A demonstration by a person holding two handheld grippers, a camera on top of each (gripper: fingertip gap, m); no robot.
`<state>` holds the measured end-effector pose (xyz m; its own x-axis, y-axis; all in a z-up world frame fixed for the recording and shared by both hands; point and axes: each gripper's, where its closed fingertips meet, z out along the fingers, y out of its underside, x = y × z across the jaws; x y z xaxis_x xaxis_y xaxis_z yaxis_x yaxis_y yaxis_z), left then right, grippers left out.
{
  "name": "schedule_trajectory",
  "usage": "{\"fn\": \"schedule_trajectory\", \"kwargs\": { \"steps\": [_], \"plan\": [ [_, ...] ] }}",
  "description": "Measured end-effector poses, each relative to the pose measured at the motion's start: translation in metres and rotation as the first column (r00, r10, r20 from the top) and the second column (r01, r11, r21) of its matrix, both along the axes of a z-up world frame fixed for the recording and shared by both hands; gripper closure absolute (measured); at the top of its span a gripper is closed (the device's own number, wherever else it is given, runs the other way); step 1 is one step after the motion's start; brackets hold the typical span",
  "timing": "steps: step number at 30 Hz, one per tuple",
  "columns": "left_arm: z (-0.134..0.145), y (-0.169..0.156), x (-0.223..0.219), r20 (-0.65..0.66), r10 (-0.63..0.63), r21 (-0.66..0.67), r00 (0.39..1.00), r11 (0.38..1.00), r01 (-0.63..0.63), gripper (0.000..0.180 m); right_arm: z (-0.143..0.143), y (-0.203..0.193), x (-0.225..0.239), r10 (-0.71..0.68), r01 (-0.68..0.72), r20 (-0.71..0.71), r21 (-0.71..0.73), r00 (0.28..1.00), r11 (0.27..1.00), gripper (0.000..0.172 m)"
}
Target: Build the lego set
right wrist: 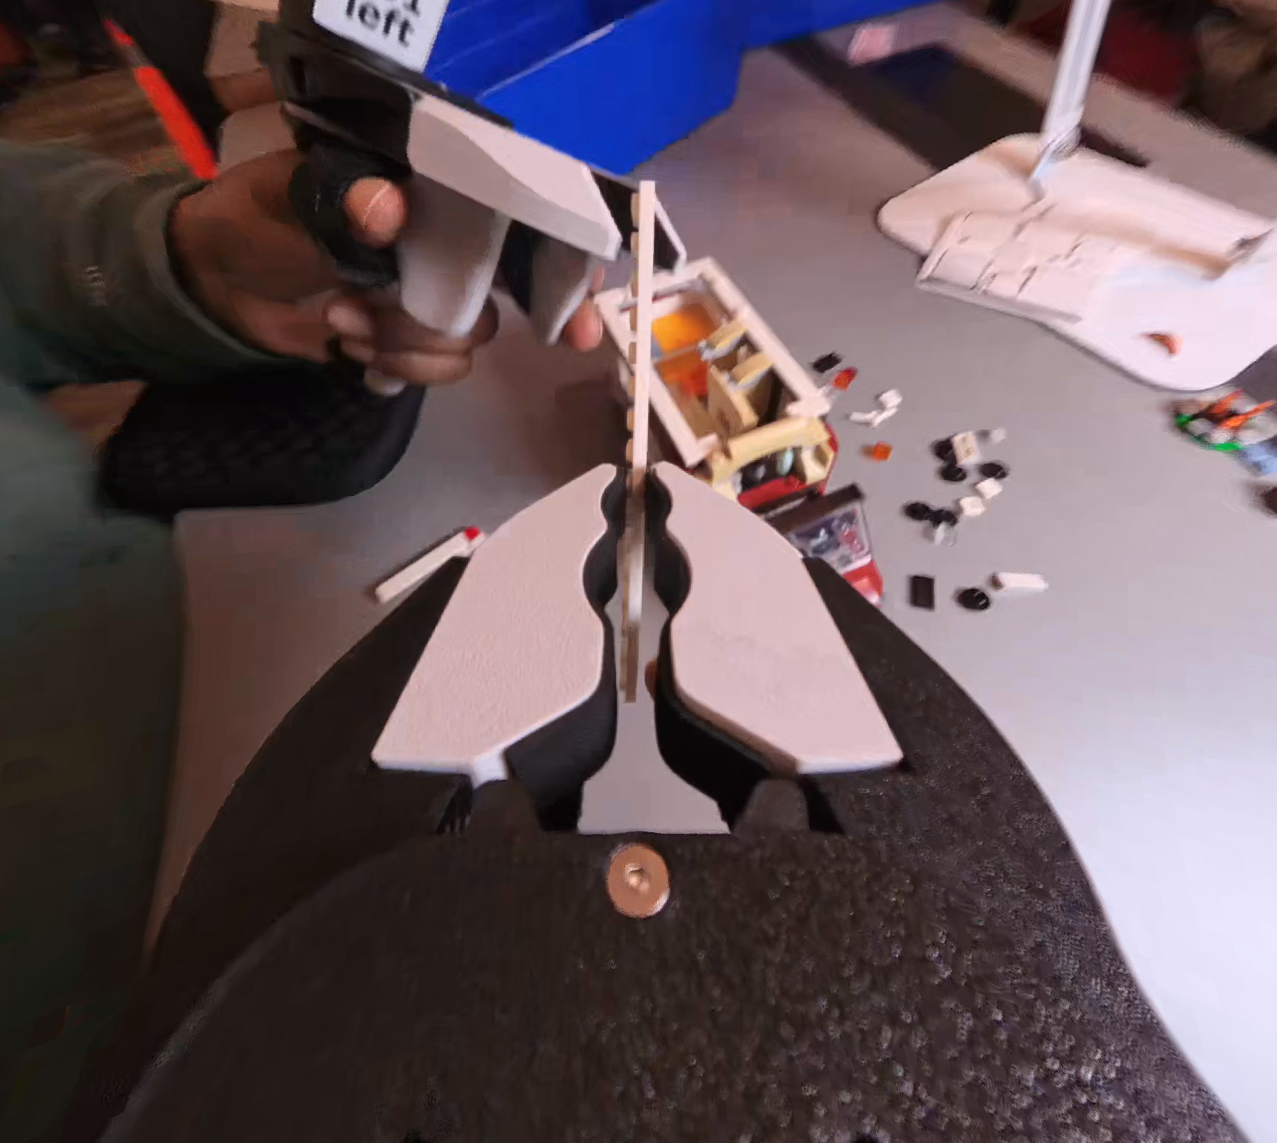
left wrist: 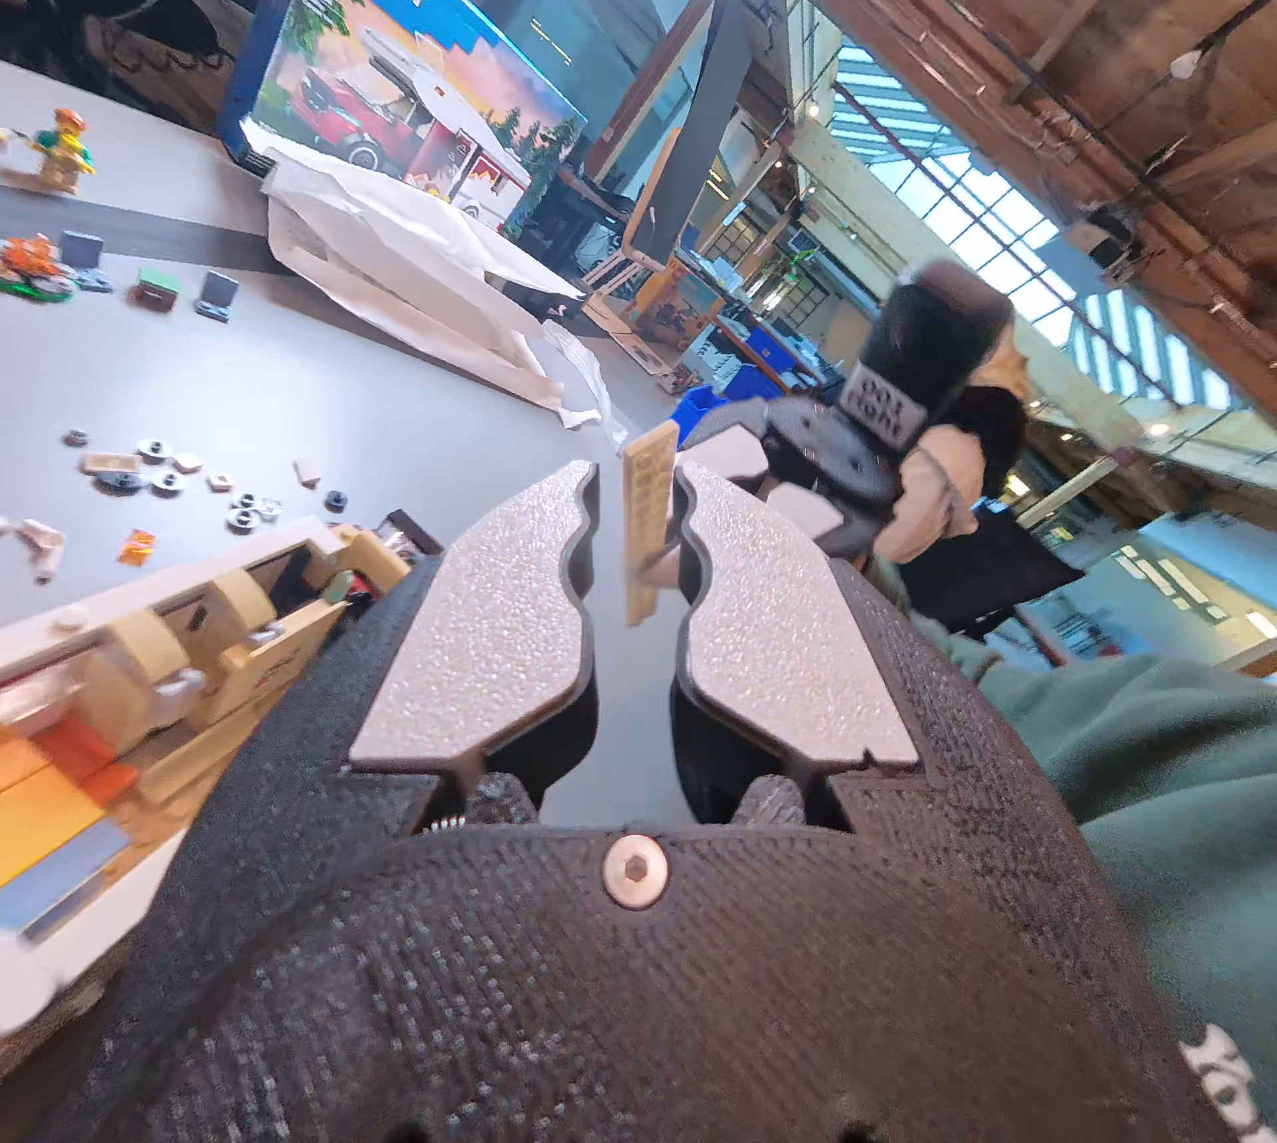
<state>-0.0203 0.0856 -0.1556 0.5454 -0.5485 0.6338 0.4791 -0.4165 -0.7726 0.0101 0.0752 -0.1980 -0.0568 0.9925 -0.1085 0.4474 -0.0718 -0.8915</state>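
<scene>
Right wrist view: the right gripper (right wrist: 636, 481) is clamped edge-on around a long tan plate (right wrist: 642, 350) above a grey table (right wrist: 1036, 730). Its far end stands between the left gripper's (left wrist: 636, 488) parted fingers, touching neither. An open-roofed toy camper (right wrist: 732, 377) and loose bricks (right wrist: 967, 488) lie below.

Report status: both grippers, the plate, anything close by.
Right gripper clamped on long tan plate. Left gripper open around its far end. Open-topped toy camper directly below.
</scene>
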Motion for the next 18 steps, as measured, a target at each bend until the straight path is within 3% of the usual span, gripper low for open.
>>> {"fn": "schedule_trajectory", "kwargs": {
  "steps": [2, 4, 8, 12, 15, 18],
  "plan": [
    [-0.003, -0.008, -0.011, -0.089, 0.024, 0.04, 0.996, 0.999, -0.02, 0.156, -0.013, -0.002, 0.022, 0.13, -0.111, 0.14, -0.136, 0.982, 0.984, 0.168],
    [-0.002, -0.016, -0.028, -0.149, 0.066, 0.081, 0.987, 0.995, -0.055, 0.157, -0.033, -0.009, 0.049, 0.288, -0.2, 0.28, -0.302, 0.916, 0.932, 0.168],
    [0.008, -0.035, -0.075, -0.232, 0.172, 0.163, 0.957, 0.977, -0.136, 0.159, -0.081, -0.008, 0.08, 0.415, -0.176, 0.431, -0.493, 0.801, 0.852, 0.168],
    [0.024, -0.058, -0.144, -0.344, 0.366, 0.268, 0.865, 0.921, -0.283, 0.16, -0.116, 0.008, 0.087, 0.347, -0.139, 0.555, -0.382, 0.756, 0.914, 0.168],
    [0.037, -0.081, -0.203, -0.388, 0.503, 0.308, 0.772, 0.861, -0.405, 0.162, -0.118, 0.016, 0.084, 0.282, -0.148, 0.569, -0.27, 0.773, 0.951, 0.165],
    [0.045, -0.104, -0.255, -0.414, 0.582, 0.303, 0.7, 0.813, -0.497, 0.162, -0.118, 0.036, 0.081, 0.14, -0.122, 0.593, -0.07, 0.793, 0.99, 0.155]
  ]
}}
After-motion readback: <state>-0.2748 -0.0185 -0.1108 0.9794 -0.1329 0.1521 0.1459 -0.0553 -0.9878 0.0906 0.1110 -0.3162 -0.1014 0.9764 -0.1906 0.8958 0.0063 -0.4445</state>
